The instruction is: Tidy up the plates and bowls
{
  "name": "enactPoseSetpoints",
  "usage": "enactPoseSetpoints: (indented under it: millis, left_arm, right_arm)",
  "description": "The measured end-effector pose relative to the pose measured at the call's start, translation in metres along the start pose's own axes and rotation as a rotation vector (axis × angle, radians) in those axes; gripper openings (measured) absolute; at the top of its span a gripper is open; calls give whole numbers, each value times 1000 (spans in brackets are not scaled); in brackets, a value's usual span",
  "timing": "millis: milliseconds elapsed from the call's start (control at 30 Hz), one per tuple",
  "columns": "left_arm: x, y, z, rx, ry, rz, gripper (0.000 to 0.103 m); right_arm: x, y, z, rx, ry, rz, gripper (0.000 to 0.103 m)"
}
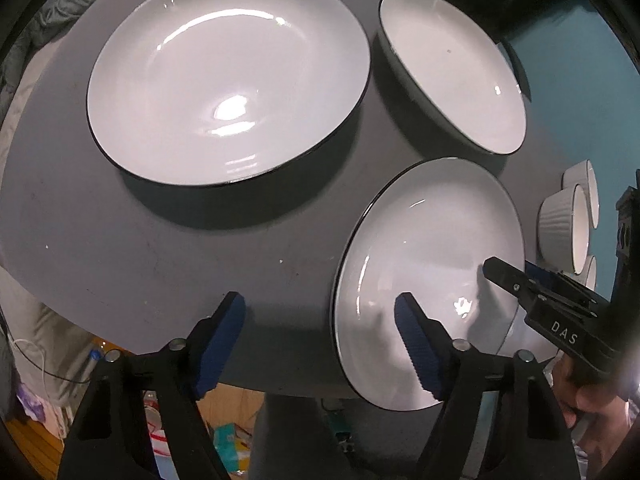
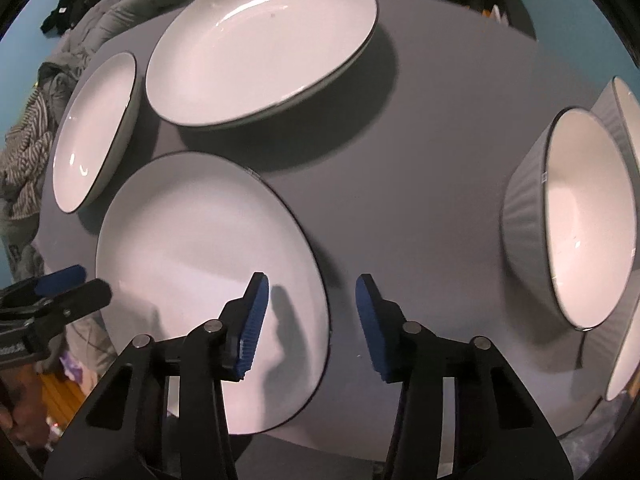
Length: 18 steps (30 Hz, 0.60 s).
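Three white, dark-rimmed plates lie on a round grey table (image 1: 120,248). The near plate (image 1: 432,280) (image 2: 208,280) overhangs the table's front edge. The large plate (image 1: 228,80) (image 2: 260,44) and a smaller one (image 1: 452,68) (image 2: 94,132) lie beyond. Ribbed white bowls (image 1: 566,228) (image 2: 580,220) stand at the right. My left gripper (image 1: 320,344) is open, its right finger over the near plate's left part. My right gripper (image 2: 312,320) is open, straddling the near plate's right rim; it shows in the left wrist view (image 1: 520,276).
A second ribbed bowl (image 2: 624,112) stands behind the first and another (image 2: 624,364) in front. Grey bedding and clothes (image 2: 36,148) lie beyond the table at left. Clutter lies on the floor (image 1: 232,440) below the table's near edge.
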State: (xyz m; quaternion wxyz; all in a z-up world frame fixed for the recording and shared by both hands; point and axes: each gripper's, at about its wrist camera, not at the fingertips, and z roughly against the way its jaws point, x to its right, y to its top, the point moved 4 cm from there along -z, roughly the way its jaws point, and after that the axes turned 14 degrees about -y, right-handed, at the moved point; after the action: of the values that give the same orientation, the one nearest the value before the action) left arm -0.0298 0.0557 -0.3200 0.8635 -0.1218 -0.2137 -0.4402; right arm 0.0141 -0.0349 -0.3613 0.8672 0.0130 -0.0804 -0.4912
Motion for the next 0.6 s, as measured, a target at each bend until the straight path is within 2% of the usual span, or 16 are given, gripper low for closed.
enactPoseSetpoints:
  millis: [167, 200, 400, 433, 500, 600]
  left_arm:
    - [-5, 2, 0, -27, -20, 14, 67]
    - [-7, 4, 1, -30, -23, 18, 61]
    - [-11, 11, -3, -59, -49, 50, 38]
    - [-11, 11, -5, -67, -50, 48, 36]
    - [-10, 11, -8, -91, -55, 41, 27]
    - [-13, 12, -9, -114, -65, 32, 23]
  right_arm:
    - [6, 6, -7, -11, 16, 16, 29]
    - [8, 7, -6, -20, 24, 11, 27]
    - [19, 13, -5, -32, 52, 28, 25]
    - [8, 20, -7, -33, 53, 29, 25]
    - [13, 22, -7, -39, 60, 31, 25]
    - [16, 26, -5, -50, 67, 42, 25]
